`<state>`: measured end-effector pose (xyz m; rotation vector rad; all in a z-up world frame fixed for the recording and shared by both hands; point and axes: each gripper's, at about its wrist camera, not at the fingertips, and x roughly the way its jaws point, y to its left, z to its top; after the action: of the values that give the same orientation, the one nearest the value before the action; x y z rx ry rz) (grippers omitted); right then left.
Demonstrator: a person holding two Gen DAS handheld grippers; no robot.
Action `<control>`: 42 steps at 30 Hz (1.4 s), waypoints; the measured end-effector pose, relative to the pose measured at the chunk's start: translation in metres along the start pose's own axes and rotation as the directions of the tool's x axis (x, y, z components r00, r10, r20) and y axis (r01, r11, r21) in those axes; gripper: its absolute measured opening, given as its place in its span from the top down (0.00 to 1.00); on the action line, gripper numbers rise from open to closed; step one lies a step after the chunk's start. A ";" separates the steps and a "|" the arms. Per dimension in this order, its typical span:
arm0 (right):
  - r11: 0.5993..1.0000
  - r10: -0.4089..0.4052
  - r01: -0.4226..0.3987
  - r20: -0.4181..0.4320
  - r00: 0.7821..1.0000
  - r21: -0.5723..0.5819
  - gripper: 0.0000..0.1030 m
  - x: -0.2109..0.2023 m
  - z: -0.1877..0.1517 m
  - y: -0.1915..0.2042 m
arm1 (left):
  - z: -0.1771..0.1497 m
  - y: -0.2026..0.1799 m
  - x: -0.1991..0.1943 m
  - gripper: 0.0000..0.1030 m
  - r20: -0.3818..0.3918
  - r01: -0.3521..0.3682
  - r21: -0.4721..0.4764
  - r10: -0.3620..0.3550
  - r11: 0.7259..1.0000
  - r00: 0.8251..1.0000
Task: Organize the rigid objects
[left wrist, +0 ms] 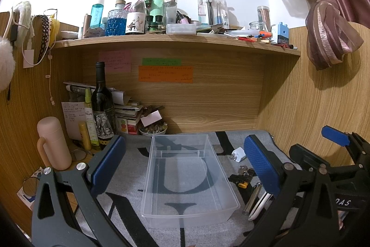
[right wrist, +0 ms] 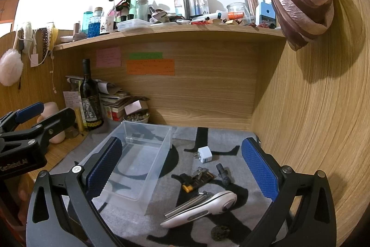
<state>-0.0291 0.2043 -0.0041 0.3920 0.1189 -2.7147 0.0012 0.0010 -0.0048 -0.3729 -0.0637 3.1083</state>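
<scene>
- The clear plastic bin (left wrist: 188, 179) is seen standing empty on the grey lettered mat (right wrist: 208, 138); being light and unweighted, it could be pushed or tipped if its thin wall is knocked by a finger
- The left gripper (left wrist: 185, 166) is held wide apart over the bin, with nothing between its pads
- The right gripper (right wrist: 182, 170) is likewise spread open and empty, above the loose items lying just right of the bin
- The white handheld device (right wrist: 203, 207) is laid against a metal rod (right wrist: 185, 206); both could be caught in one grasp, and one then dropped
- The black-and-yellow tool (right wrist: 196, 179) and the dark cylinder (right wrist: 223, 174) are close together, so a neighbour could be nudged off
- The white plug adapter (right wrist: 204, 154) sits apart, nearest the bin's far end
- A small dark round piece (right wrist: 219, 232) near the mat's front edge could be overlooked
</scene>
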 end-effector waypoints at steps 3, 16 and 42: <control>1.000 -0.001 0.001 -0.001 1.000 0.000 0.00 0.000 0.000 0.000 | 0.000 0.000 0.000 0.00 0.000 -0.001 0.000 0.001 1.000 1.000; 1.000 0.000 0.000 -0.022 1.000 0.003 0.00 0.008 -0.002 0.000 | 0.001 0.004 0.009 0.00 -0.032 0.032 -0.026 -0.033 0.999 0.999; 0.997 -0.021 0.045 -0.314 0.949 0.070 0.49 0.112 -0.011 -0.061 | -0.044 0.090 0.171 0.55 -0.556 0.048 -0.025 -0.053 0.999 0.830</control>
<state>-0.1497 0.2206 -0.0452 0.8498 0.1095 -2.6744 -0.1550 -0.0844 -0.0916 -1.2340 -0.0794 2.8086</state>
